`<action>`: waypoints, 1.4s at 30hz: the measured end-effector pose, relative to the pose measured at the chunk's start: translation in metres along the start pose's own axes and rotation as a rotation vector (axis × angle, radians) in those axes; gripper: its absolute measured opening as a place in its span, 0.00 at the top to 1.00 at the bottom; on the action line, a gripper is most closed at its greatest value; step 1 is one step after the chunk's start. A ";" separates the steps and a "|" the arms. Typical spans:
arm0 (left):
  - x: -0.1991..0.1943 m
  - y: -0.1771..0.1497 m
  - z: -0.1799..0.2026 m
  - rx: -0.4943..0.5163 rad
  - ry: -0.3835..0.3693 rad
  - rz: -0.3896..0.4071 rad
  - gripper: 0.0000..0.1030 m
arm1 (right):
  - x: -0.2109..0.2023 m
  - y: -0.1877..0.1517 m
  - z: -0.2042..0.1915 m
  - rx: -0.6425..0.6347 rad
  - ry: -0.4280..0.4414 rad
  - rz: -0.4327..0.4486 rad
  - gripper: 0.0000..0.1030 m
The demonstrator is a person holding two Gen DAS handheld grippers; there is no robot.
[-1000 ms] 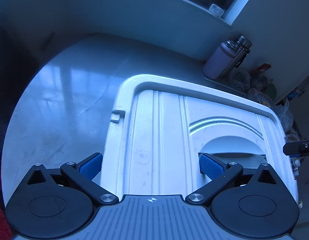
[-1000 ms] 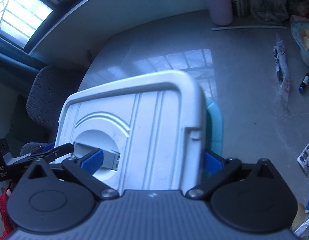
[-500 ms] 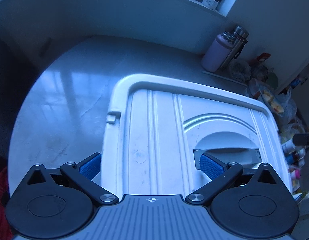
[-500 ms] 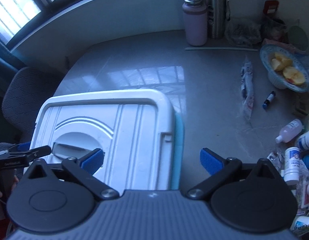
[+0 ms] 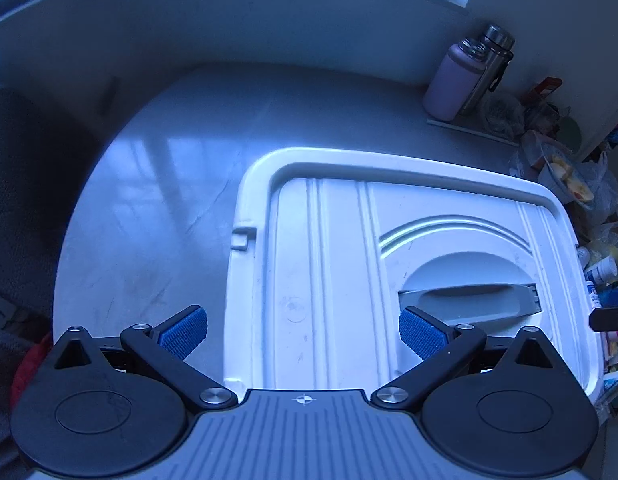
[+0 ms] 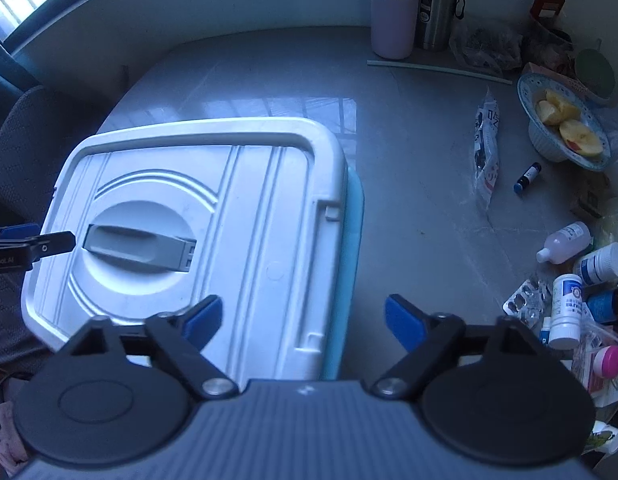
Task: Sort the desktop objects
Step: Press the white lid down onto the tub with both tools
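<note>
A white lidded storage box (image 5: 329, 248) with a grey handle (image 5: 469, 300) stands on the grey table; it also shows in the right wrist view (image 6: 245, 216), its blue body showing at the right side. My left gripper (image 5: 303, 330) is open and empty above the lid's near left part. My right gripper (image 6: 303, 320) is open and empty above the box's right edge. Several medicine bottles (image 6: 567, 312), blister packs (image 6: 525, 300) and a small dark vial (image 6: 527, 178) lie at the table's right.
A pink bottle (image 6: 393, 12) and a steel flask (image 6: 437, 4) stand at the back. A bowl of apple pieces (image 6: 565, 128) and a sachet (image 6: 487, 152) lie right. A chair (image 6: 25, 140) is at the left.
Both grippers have pulled up and back from the box lid. The right one has swung to the right, bringing the clutter of bottles into view. Both stay open.
</note>
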State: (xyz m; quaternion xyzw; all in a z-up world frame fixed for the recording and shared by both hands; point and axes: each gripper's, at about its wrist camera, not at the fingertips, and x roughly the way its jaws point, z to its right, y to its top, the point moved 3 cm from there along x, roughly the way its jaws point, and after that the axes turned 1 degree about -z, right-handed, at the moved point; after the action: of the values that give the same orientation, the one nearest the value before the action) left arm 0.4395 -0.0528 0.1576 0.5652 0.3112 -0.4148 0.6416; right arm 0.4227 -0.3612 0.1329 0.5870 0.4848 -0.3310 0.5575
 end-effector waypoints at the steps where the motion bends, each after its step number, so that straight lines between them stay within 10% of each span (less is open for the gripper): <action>1: -0.001 0.000 0.001 0.003 -0.003 -0.001 0.00 | 0.000 0.000 -0.001 -0.001 -0.001 0.000 0.28; 5: 0.002 0.001 0.004 0.013 -0.008 -0.020 0.00 | -0.001 0.001 -0.005 0.014 -0.006 0.011 0.43; 42: 0.018 -0.003 -0.001 0.004 -0.016 -0.060 0.00 | 0.016 0.007 -0.009 0.044 0.013 -0.006 0.41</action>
State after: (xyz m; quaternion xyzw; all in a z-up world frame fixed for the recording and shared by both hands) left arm 0.4451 -0.0556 0.1406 0.5536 0.3220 -0.4392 0.6301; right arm 0.4333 -0.3490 0.1215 0.5998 0.4828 -0.3395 0.5403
